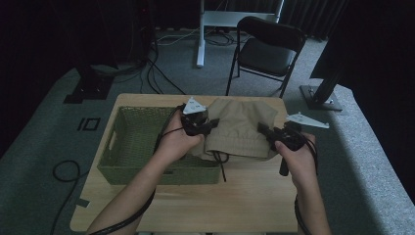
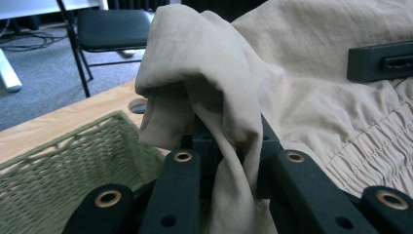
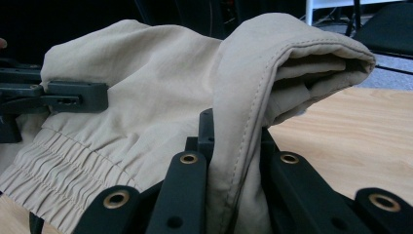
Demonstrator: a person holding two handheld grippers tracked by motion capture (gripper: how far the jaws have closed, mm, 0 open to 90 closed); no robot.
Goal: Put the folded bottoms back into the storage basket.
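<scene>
So on the left side of the wooden table (image 1: 254,200) there's a green woven basket (image 1: 132,147), open and empty as far as I can see. Right next to it, just past its right rim, the left gripper (image 1: 208,126) is pinching a bunch of beige cloth. In the left gripper view the jaws are pressed together on a fold of it, and the fabric droops over them like a little hood.

The beige garment (image 1: 242,127) itself, with an elastic gathered band (image 3: 58,165) and a dark drawstring (image 1: 222,169) dangling down, looks like shorts or light pants. It hangs stretched between the two grippers, lifted off the table, with its long axis running left to right. The right gripper (image 1: 264,131) has the other end, jaws clamped on a stitched hem fold, clear enough in the right gripper view.

The bit that matters: the basket sits to the left of the garment, so the left hand (image 1: 178,142) is the nearer one, already almost over the rim. My guess is that the cloth needs to travel left and down to land in there, with the right hand (image 1: 298,156) following across.

Both forearms come in from the bottom, hands wrapped around the handles, grippers pointing inward toward each other at about the same height.
</scene>
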